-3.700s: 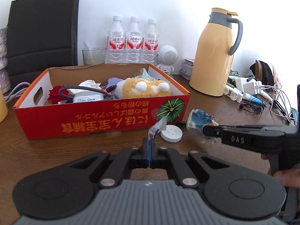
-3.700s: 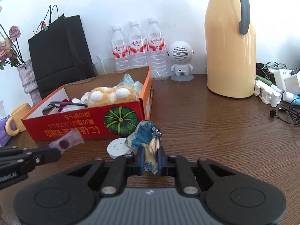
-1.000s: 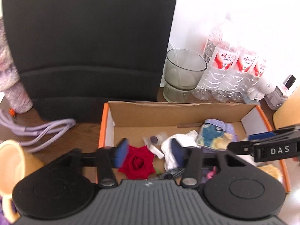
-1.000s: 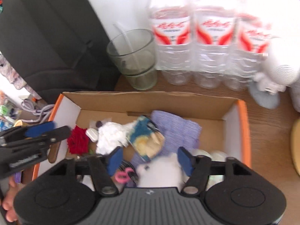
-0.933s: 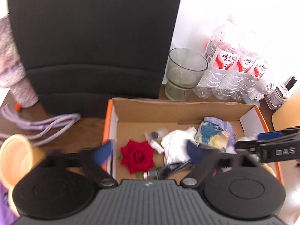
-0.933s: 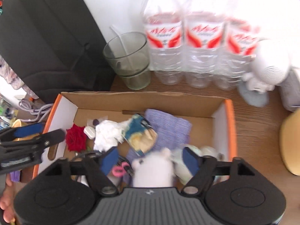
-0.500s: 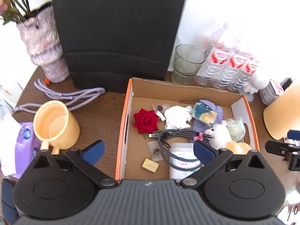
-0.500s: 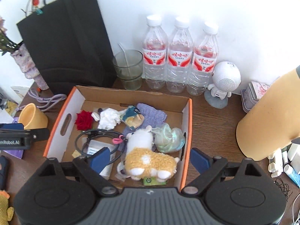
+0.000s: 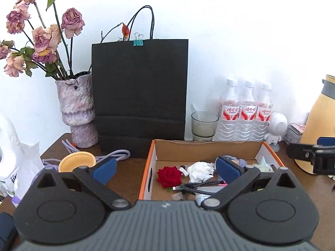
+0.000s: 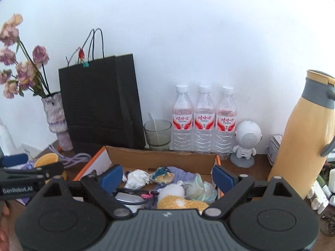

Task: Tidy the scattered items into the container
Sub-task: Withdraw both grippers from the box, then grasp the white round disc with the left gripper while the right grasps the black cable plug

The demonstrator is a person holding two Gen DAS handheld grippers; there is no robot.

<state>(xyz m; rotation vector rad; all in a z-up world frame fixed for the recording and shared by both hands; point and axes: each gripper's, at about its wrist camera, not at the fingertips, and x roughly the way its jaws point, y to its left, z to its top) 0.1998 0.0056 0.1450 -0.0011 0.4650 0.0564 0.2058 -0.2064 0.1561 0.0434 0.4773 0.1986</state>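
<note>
The orange-rimmed cardboard box (image 9: 149, 167) sits on the brown table and also shows in the right wrist view (image 10: 161, 159). It holds a red rose (image 9: 169, 176), white crumpled tissue (image 9: 200, 168), black cables (image 9: 196, 187), a blue-yellow wrapper (image 10: 162, 174), a purple cloth (image 10: 181, 173) and a white-and-yellow plush (image 10: 178, 197). My left gripper (image 9: 166, 168) is wide open and empty, in front of the box's left side. My right gripper (image 10: 167, 176) is wide open and empty, in front of the box.
A black paper bag (image 9: 139, 96) and a vase of dried roses (image 9: 76, 108) stand behind the box. A glass (image 9: 204, 123), three water bottles (image 9: 247, 113), a white robot speaker (image 10: 247, 141) and a yellow thermos (image 10: 307, 138) stand at the back right. A yellow mug (image 9: 76, 161) and purple cable (image 9: 113, 154) lie at left.
Both grippers dropped the sachet and the wrapper into the box, opened wide, then pulled back and levelled out from a top-down look to a forward look at the box.
</note>
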